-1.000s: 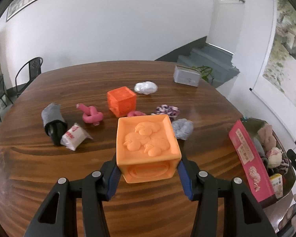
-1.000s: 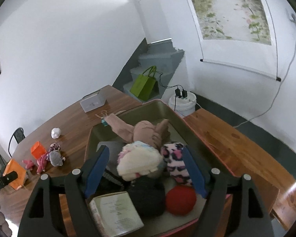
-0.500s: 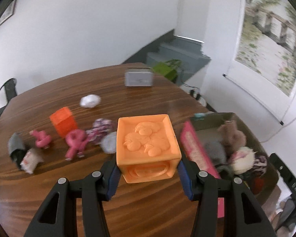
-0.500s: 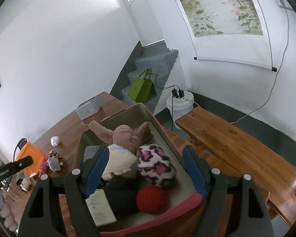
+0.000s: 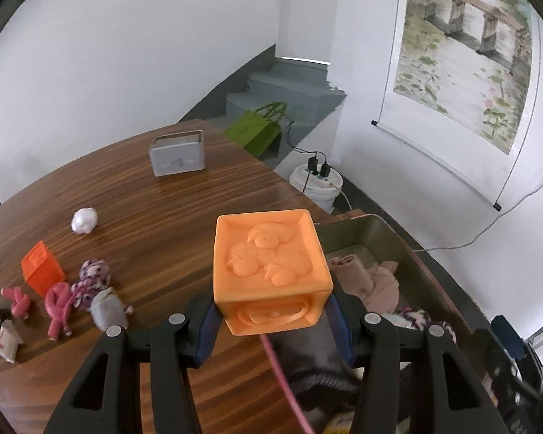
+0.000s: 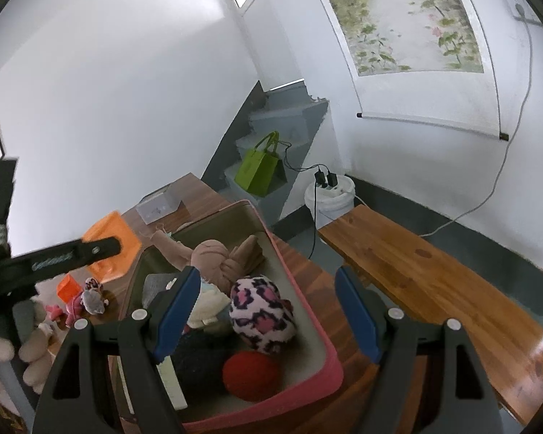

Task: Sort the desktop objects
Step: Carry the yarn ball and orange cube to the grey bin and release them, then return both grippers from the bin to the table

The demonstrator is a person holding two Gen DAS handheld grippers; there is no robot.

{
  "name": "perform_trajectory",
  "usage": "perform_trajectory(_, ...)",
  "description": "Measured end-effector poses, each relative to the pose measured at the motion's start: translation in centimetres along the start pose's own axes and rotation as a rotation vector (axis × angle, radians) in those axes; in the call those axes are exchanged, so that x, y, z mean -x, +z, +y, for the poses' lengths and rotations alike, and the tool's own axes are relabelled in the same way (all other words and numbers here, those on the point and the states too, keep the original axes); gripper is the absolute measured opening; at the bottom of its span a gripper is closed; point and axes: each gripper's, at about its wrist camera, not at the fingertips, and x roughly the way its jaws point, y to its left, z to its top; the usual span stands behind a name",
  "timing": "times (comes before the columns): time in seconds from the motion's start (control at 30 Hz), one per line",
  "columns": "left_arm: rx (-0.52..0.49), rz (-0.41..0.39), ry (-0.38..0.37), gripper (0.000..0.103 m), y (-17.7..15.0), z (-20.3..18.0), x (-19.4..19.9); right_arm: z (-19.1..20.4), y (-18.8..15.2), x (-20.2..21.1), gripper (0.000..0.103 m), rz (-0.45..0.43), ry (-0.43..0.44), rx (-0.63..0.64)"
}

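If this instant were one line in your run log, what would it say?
left gripper: shut on orange block | block: held beside pink-rimmed bin | right gripper: open over bin | step: drop pending

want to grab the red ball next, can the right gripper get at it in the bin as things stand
Probably yes: the right gripper is open and empty above the bin, and the red ball lies uncovered on top beside the leopard plush.

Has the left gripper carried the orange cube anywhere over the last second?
Yes. The left gripper, shut on the orange cube, has swung rightward from above the toy cluster, away from the small orange block, to the pink-rimmed bin.
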Motion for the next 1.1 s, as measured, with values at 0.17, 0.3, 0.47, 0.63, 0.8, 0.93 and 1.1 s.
perform_trajectory(0.17,-0.012,0.029,-0.038,0.054,0.6,-1.2,-1.4,0.5,-0.2,-0.3,0.080,0.003,0.013,0.007)
perform_trajectory(0.3,-0.001,0.004,-0.045,0.064,0.8,-0.8,-0.9,1.0,-0.3,-0.6,0.080,0.014,0.019,0.010)
perform_trajectory(0.47,0.047,-0.035,-0.023,0.064,0.8,1.4,0.7,1.7,-0.4,-0.4,0.080,0.013,0.026,0.019)
perform_trajectory(0.63,0.097,-0.030,0.002,0.064,-0.1,4.3,1.5,3.3,-0.6,-0.4,0.080,0.019,0.045,0.036)
perform_trajectory(0.8,0.138,-0.019,0.030,0.064,-1.5,7.2,2.2,5.8,-0.9,0.0,0.080,0.014,0.071,0.074)
perform_trajectory(0.93,0.176,-0.017,0.053,0.064,-2.5,9.7,2.9,7.9,-1.1,0.4,0.080,0.007,0.091,0.110)
perform_trajectory(1.1,0.217,-0.030,0.123,0.067,-4.0,13.6,4.4,10.9,-1.7,0.5,0.081,0.013,0.128,0.155)
